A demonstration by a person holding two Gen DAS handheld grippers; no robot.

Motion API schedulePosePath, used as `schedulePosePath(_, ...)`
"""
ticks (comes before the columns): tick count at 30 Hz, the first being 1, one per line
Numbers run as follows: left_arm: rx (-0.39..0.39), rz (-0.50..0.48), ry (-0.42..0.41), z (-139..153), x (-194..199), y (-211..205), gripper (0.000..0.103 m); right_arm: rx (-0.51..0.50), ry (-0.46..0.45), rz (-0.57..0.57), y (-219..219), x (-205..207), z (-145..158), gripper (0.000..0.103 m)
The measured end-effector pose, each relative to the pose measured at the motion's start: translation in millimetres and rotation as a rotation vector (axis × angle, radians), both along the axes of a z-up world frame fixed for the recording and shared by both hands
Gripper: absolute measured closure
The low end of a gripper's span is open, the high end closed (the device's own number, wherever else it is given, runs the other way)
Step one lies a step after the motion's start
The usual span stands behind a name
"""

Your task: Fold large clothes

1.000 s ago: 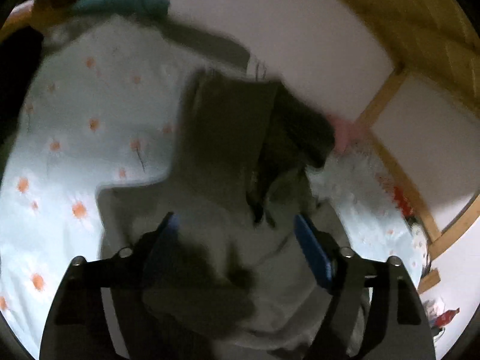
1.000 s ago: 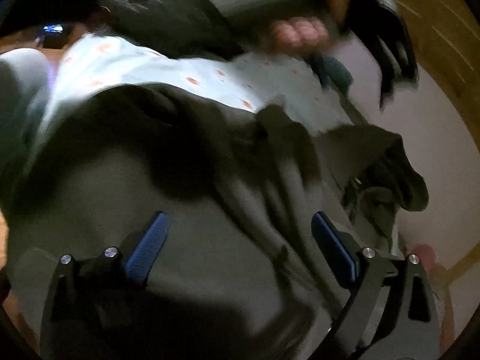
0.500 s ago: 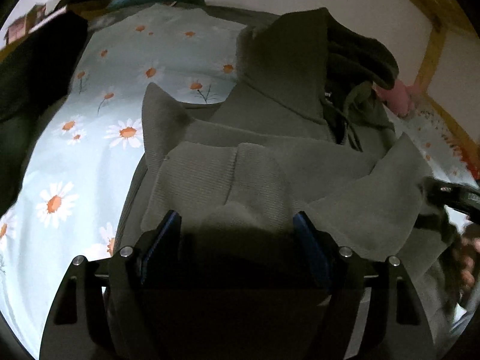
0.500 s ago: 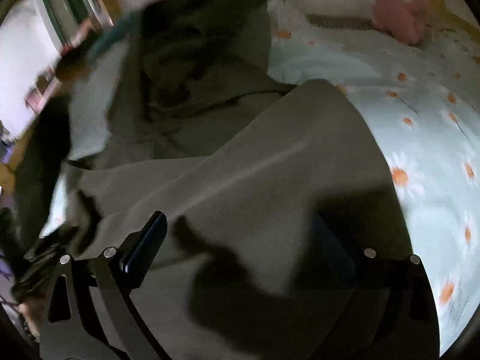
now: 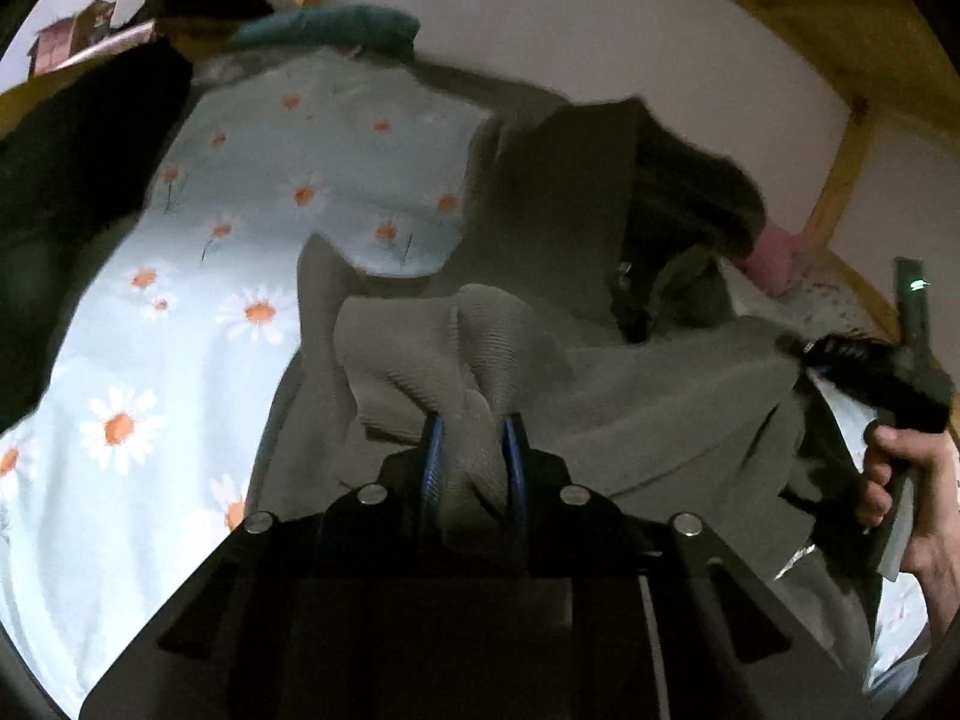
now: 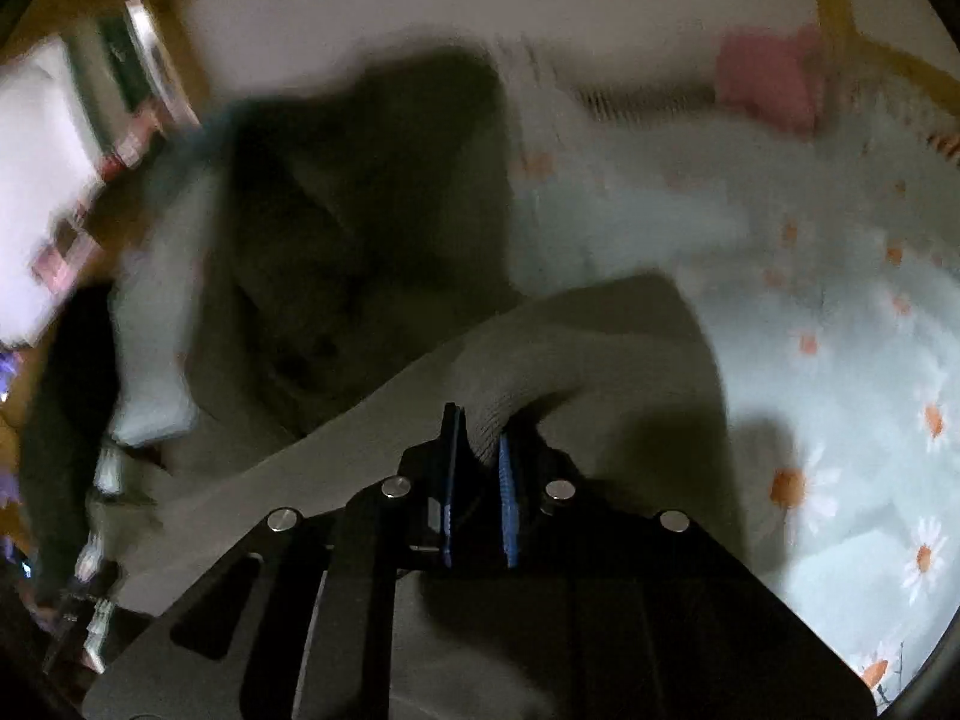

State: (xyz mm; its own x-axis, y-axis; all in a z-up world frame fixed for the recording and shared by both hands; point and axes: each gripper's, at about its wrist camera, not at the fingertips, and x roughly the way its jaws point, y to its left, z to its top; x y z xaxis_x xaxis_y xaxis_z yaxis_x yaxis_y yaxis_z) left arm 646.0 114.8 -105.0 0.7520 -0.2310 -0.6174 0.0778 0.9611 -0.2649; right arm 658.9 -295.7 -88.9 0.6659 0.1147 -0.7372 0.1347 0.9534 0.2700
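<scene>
Both grippers now clamp the hoodie's ribbed hem on the bed

A second ago both sets of jaws stood wide over the cloth. Now the left gripper (image 5: 471, 438) is closing on a bunched fold of the olive hoodie (image 5: 558, 192), low in the centre of its frame, and the right gripper (image 6: 480, 435) has pinched the hem shut in the middle of its own. The hoodie sprawls across the daisy-print bed (image 5: 180, 324), hood toward the wall at upper right. With two holds taken, lifting and folding the hem over looks ready to begin.

An olive-green hoodie (image 5: 558, 228) lies on a pale blue sheet (image 5: 180, 324) printed with white, orange-centred daisies.
</scene>
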Motion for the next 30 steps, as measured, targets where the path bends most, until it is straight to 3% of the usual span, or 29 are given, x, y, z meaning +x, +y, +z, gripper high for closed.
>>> schedulePosePath(1,-0.034,0.018,0.025,-3.0,0.6,5.7,0.083,-0.011,0.042,0.006,-1.6,2.3,-10.9,0.083)
schedulePosePath(2,-0.055,0.032,0.039,-3.0,1.2,10.2,0.075,0.001,0.060,0.018,-5.1,-0.7,-16.1,0.078)
schedulePosePath(3,-0.062,0.054,0.046,-0.3,1.7,14.7,0.071,0.016,0.052,0.027,-7.1,-6.7,-14.3,0.067)
schedulePosePath(4,-0.069,0.075,0.041,4.4,1.2,19.5,0.068,0.037,0.020,0.041,-9.9,-15.4,-8.6,0.044)
schedulePosePath(5,-0.075,0.089,0.031,8.7,0.7,23.0,0.066,0.052,-0.029,0.062,-11.1,-28.4,-0.3,0.029)
schedulePosePath(6,-0.083,0.105,0.018,13.6,-0.9,28.2,0.063,0.018,-0.121,0.079,-12.2,-51.5,16.5,0.009)
schedulePosePath(8,-0.104,0.105,0.020,20.6,2.6,35.1,0.046,-0.081,-0.228,0.128,-5.6,-78.3,33.5,0.008)
schedulePosePath(9,-0.103,0.093,0.037,19.9,6.3,35.5,0.045,-0.182,-0.260,0.190,0.6,-95.3,39.3,0.008)
schedulePosePath(12,-0.095,0.054,0.150,0.1,29.5,31.3,0.045,-0.492,-0.263,0.334,29.6,-121.3,24.4,0.009)
schedulePosePath(14,-0.093,0.055,0.210,-14.6,44.2,26.8,0.047,-0.612,-0.185,0.432,45.4,-112.2,-2.0,0.032)
schedulePosePath(15,-0.084,0.052,0.214,-16.9,47.5,25.3,0.052,-0.668,-0.127,0.448,53.0,-104.6,-17.5,0.053)
schedulePosePath(16,-0.079,0.041,0.226,-18.4,51.7,23.0,0.067,-0.708,-0.071,0.437,56.9,-94.4,-31.2,0.064)
schedulePosePath(17,-0.077,0.044,0.238,-17.3,54.5,22.3,0.071,-0.696,-0.043,0.431,56.8,-86.0,-38.4,0.069)
schedulePosePath(18,-0.081,0.047,0.236,-14.6,54.4,22.8,0.075,-0.672,-0.040,0.431,56.2,-82.5,-38.5,0.085)
schedulePosePath(19,-0.085,0.046,0.225,-7.0,52.1,24.3,0.080,-0.646,-0.040,0.421,53.6,-81.1,-34.4,0.092)
schedulePosePath(21,-0.096,0.050,0.209,1.7,47.6,28.5,0.083,-0.609,-0.119,0.391,49.8,-90.9,-13.8,0.093)
schedulePosePath(23,-0.107,0.063,0.192,10.3,42.8,37.2,0.084,-0.499,-0.190,0.351,27.7,-111.2,11.6,0.093)
schedulePosePath(26,-0.140,0.075,0.248,-0.1,49.1,48.6,0.084,-0.438,-0.110,0.421,11.0,-106.8,-2.6,0.093)
schedulePosePath(28,-0.141,0.089,0.292,-14.1,51.7,46.7,0.082,-0.486,-0.010,0.490,19.2,-110.8,-28.0,0.092)
schedulePosePath(30,-0.123,0.107,0.294,-16.8,48.1,43.9,0.072,-0.528,-0.010,0.499,24.7,-117.2,-32.7,0.091)
